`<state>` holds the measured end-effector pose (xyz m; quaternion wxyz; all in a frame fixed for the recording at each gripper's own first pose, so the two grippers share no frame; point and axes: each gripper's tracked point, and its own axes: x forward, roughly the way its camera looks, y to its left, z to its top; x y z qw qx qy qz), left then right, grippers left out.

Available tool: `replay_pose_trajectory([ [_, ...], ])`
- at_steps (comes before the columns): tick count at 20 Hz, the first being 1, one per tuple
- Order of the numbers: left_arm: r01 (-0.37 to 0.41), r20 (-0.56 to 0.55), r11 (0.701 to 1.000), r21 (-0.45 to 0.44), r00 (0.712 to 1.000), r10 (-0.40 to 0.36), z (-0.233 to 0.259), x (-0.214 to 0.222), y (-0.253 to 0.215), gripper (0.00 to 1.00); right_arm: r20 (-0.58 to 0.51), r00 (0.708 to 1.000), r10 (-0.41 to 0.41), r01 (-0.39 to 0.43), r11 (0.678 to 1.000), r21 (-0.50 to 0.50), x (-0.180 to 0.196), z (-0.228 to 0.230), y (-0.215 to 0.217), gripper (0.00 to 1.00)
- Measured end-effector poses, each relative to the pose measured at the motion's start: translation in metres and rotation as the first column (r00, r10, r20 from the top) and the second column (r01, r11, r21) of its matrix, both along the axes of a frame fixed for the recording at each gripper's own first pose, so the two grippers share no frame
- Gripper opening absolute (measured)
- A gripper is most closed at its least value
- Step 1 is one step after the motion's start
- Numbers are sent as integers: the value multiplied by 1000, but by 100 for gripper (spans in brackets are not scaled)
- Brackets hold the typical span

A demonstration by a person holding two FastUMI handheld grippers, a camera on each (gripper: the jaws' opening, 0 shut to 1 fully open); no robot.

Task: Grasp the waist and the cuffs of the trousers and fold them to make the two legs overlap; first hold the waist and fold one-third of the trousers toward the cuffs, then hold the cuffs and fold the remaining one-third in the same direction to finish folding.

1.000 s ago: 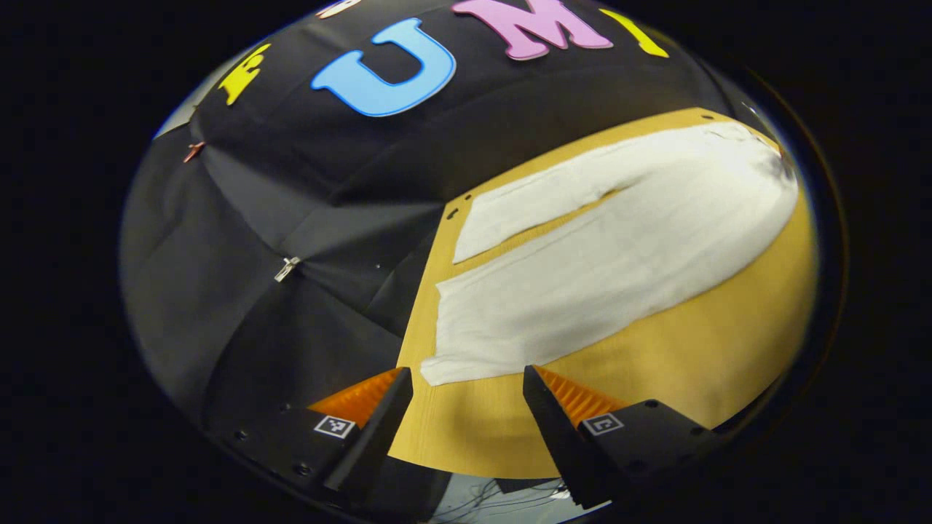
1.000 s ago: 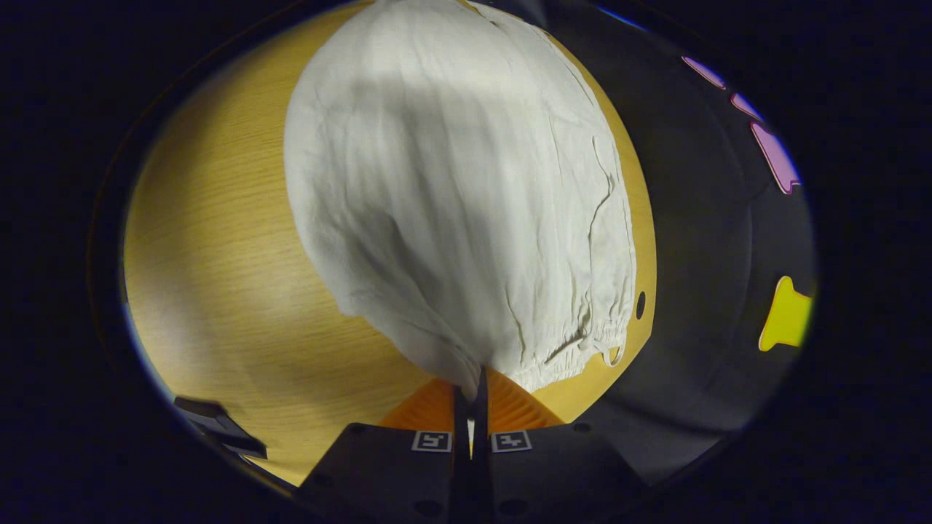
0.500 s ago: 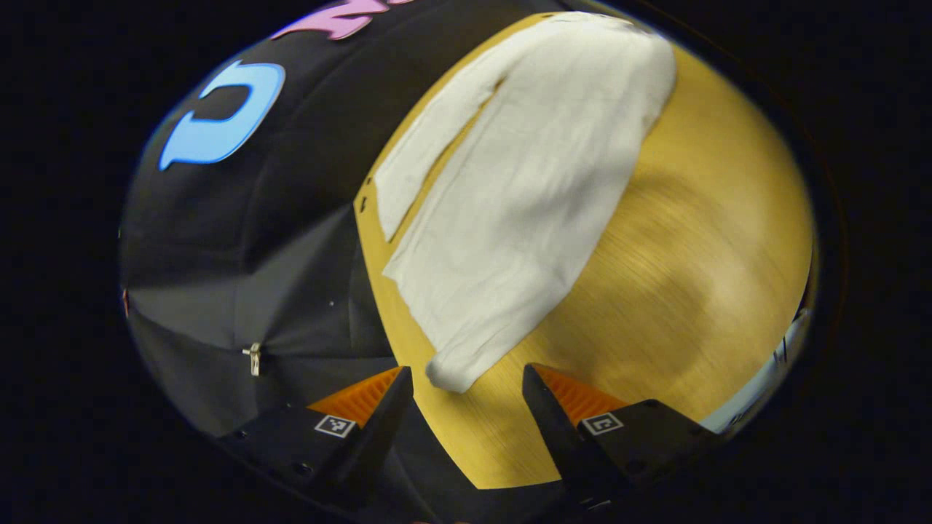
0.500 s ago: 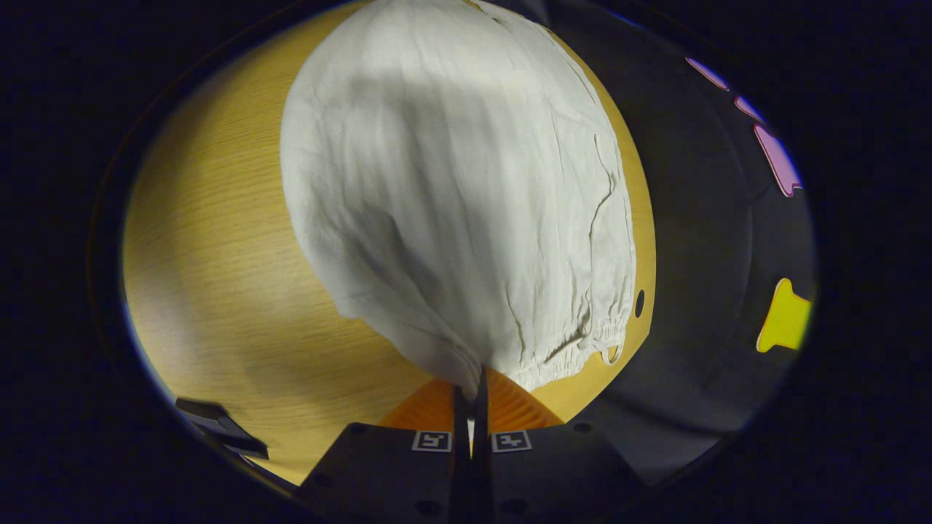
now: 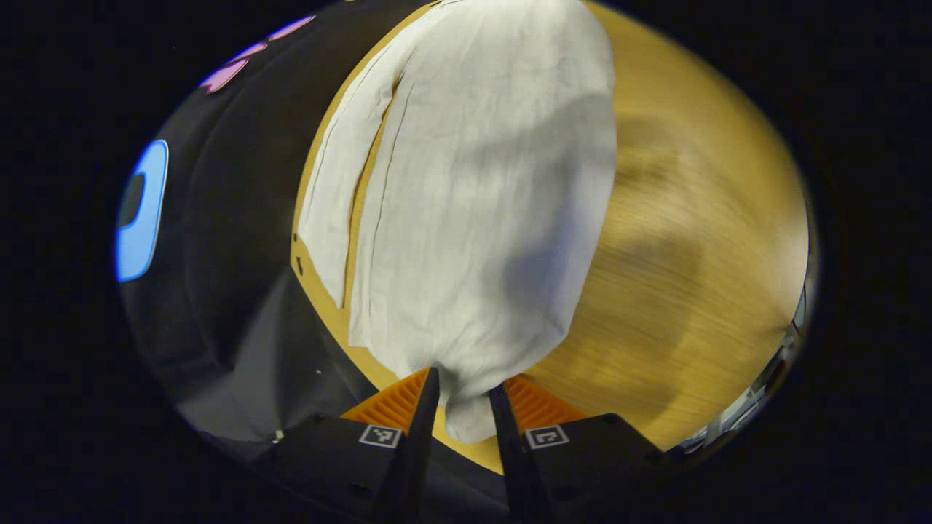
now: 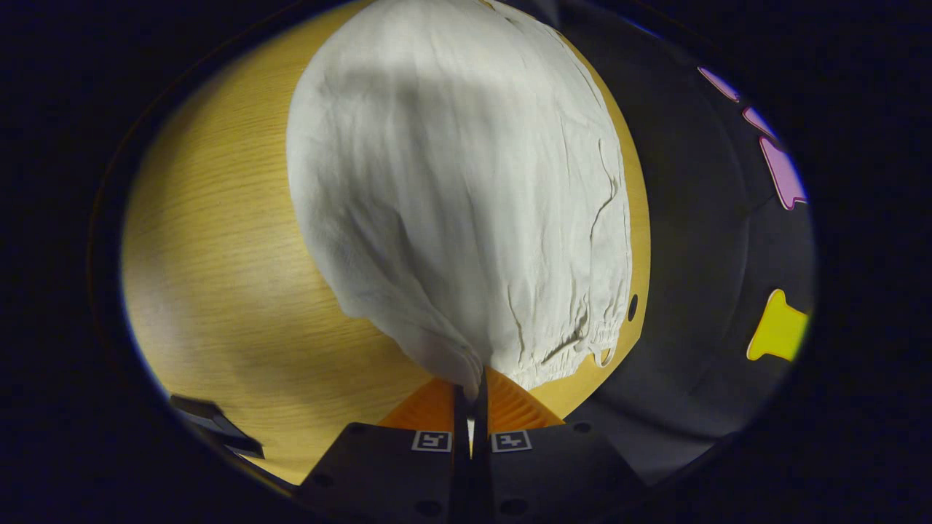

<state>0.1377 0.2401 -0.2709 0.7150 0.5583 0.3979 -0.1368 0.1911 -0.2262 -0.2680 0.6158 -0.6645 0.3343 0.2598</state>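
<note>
the trousers (image 5: 473, 189) lie spread on the table (image 5: 684, 240), one leg beside the other. a cuff corner sits between the left gripper (image 5: 464, 397) fingers; the waist edge sits at the right gripper (image 6: 471, 389).

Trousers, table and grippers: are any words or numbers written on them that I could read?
On the trousers: no words or numbers.
On the table: none.
On the left gripper and the right gripper: small square markers with block patterns, not letters or numbers.
</note>
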Motion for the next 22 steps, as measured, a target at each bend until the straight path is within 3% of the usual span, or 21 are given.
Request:
replay_pose_trajectory([
  [3,-10,-31,1000,-16,999,10,-5,-3,0,26,5,1000,5,-5,1000,4,0,0,0,5],
  [6,-26,-25,999,-27,999,25,-7,-3,3,12,7,1000,3,-3,1000,11,1,1,-1,5],
  [12,-60,25,996,-64,998,62,-5,-3,-2,6,-2,999,-46,46,997,57,3,4,-3,5],
  [15,-88,82,989,-115,992,98,8,-3,-4,5,37,996,-80,76,991,109,6,16,-3,5],
  [19,-59,141,991,-121,987,76,31,4,-8,5,98,987,-126,108,980,167,11,40,0,5],
  [22,-70,213,985,-159,971,104,60,16,-11,5,150,975,-163,127,966,227,17,66,11,5],
])
